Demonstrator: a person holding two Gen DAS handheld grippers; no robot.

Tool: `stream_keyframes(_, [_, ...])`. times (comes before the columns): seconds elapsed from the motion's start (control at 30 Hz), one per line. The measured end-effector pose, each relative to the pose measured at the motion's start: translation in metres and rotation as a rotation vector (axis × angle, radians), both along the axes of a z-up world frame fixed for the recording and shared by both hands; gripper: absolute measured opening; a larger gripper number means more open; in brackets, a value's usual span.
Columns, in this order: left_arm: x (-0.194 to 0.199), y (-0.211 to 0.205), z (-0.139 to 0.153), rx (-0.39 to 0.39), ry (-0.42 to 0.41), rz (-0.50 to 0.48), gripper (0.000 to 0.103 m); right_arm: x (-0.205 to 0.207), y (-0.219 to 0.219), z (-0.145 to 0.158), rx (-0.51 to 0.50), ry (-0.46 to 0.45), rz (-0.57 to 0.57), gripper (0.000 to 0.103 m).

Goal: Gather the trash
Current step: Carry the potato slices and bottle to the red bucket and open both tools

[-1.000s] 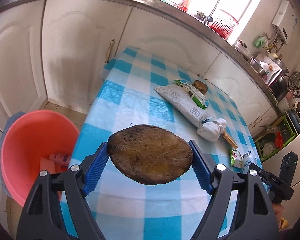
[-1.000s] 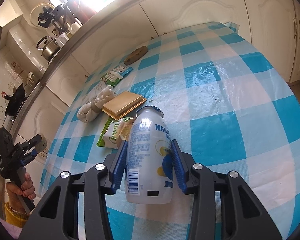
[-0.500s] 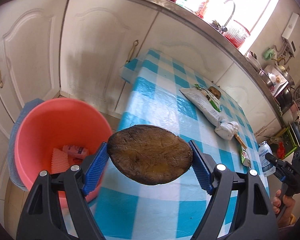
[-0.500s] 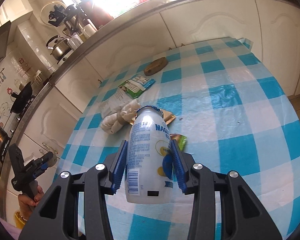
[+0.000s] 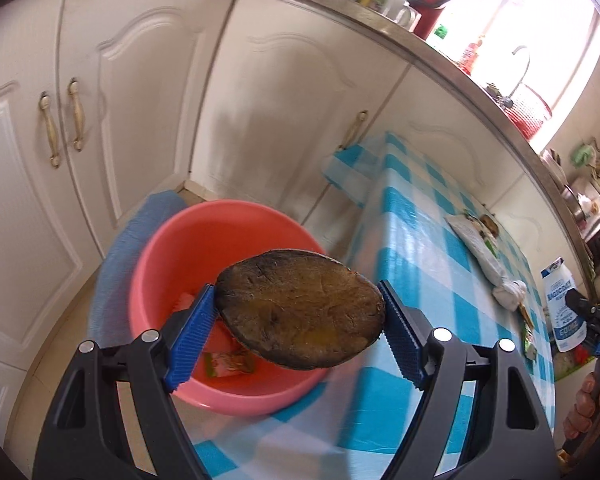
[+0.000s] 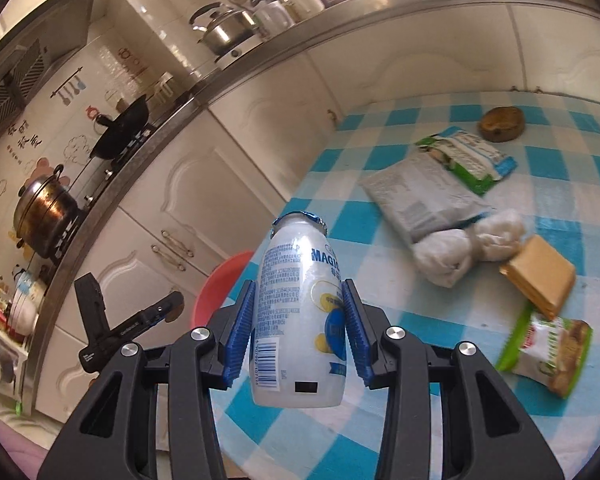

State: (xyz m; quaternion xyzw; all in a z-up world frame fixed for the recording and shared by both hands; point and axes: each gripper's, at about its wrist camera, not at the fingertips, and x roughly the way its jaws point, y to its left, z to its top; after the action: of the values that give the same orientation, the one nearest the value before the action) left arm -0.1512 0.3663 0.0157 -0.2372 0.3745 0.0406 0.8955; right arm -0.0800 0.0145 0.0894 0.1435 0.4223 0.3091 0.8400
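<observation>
My left gripper (image 5: 296,332) is shut on a flat brown oval peel (image 5: 300,308) and holds it over the near rim of the pink bucket (image 5: 168,256) on the floor. Wrappers lie in the bucket's bottom. My right gripper (image 6: 298,320) is shut on a white plastic drink bottle (image 6: 300,312) with a foil top, raised above the near corner of the checked table (image 6: 432,328). Seen from the left wrist view, that bottle (image 5: 562,312) hangs at the far right with a hand below it. The bucket's rim (image 6: 224,280) shows behind the bottle.
Still on the table: a large white and green bag (image 6: 428,188), a knotted white tissue bundle (image 6: 460,248), a tan flat box (image 6: 540,276), a small green snack wrapper (image 6: 548,352) and a brown round piece (image 6: 500,124). White cabinets and a steel counter run behind.
The left gripper has carried the peel off the table to the left, over the bucket. The right gripper has lifted the bottle and swung left toward the table's end.
</observation>
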Motion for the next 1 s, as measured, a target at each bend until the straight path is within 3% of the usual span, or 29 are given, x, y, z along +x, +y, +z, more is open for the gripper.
stream_keyframes(0.2, [0.001,0.022,-0.015,0.014,0.030,0.062,0.079,0.014,0.079,0.000,-0.012,0.009,0.163,0.044])
stream_keyframes(0.47, [0.004,0.025,-0.027,0.038,0.054,0.064,0.079,0.025,0.167,-0.011,-0.070,0.015,0.315,0.044])
stream_keyframes(0.8, [0.015,0.021,-0.048,0.052,0.111,0.041,0.079,0.041,0.203,-0.038,-0.085,0.084,0.343,0.046])
stream_keyframes(1.0, [0.015,0.020,-0.063,0.051,0.168,0.035,0.081,0.045,0.209,-0.041,-0.074,0.072,0.319,0.067])
